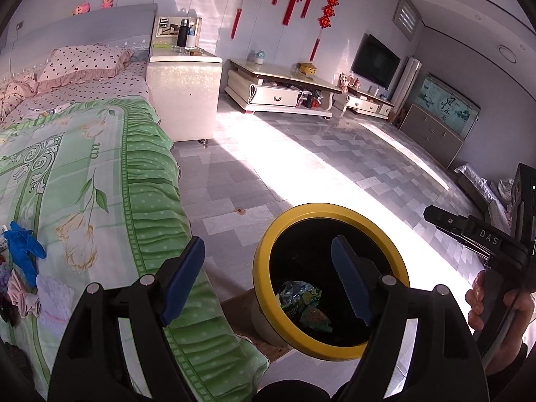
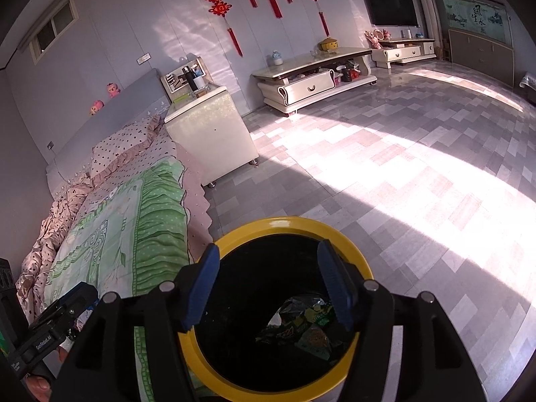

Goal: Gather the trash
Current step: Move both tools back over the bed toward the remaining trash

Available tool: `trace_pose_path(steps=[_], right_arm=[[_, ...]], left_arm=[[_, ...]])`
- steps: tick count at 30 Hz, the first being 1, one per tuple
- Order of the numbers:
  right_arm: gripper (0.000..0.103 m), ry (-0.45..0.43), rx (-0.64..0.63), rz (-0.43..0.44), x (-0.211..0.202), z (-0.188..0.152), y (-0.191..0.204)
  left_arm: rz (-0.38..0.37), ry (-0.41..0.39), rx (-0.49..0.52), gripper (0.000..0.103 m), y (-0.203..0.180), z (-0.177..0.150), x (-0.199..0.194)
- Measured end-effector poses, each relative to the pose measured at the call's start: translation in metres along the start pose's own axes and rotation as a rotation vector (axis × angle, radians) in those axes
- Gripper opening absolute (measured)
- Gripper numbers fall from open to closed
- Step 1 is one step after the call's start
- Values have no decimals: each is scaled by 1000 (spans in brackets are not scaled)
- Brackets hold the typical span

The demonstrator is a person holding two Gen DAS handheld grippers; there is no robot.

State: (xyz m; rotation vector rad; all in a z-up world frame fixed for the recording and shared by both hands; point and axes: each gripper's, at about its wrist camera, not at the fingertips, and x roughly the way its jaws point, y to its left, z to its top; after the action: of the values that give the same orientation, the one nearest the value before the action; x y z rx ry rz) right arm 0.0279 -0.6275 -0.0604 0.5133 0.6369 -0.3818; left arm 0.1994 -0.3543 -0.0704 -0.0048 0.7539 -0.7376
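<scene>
A black trash bin with a yellow rim (image 1: 321,206) (image 2: 278,222) stands on the floor beside the bed. Crumpled green wrappers (image 1: 303,301) (image 2: 301,325) lie at its bottom. My left gripper (image 1: 268,244) is open and empty, with one finger over the green bedcover and the other over the bin's mouth. My right gripper (image 2: 268,248) is open and empty directly above the bin. Its body (image 1: 469,229) shows at the right of the left wrist view, held by a hand (image 1: 489,305). A blue glove (image 1: 23,244) and small cloth scraps (image 1: 20,291) lie on the bed.
The bed with a green cover (image 1: 100,184) fills the left. A white nightstand (image 1: 182,90) stands past it, and a low TV cabinet (image 1: 278,90) lines the far wall. Sunlit tiled floor (image 2: 402,167) lies open to the right. A wooden board (image 1: 241,315) sits under the bin.
</scene>
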Motion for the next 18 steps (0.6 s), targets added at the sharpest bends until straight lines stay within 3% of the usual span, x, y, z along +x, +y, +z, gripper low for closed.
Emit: trace_pose_path(steps=[6, 18], right_arm=[[58, 0, -37, 18, -4, -6, 20], [62, -3, -174, 118, -9, -17, 103]], left_arm=[[45, -35, -26, 76, 30, -3, -27], [172, -113, -72, 80, 100, -13, -96]])
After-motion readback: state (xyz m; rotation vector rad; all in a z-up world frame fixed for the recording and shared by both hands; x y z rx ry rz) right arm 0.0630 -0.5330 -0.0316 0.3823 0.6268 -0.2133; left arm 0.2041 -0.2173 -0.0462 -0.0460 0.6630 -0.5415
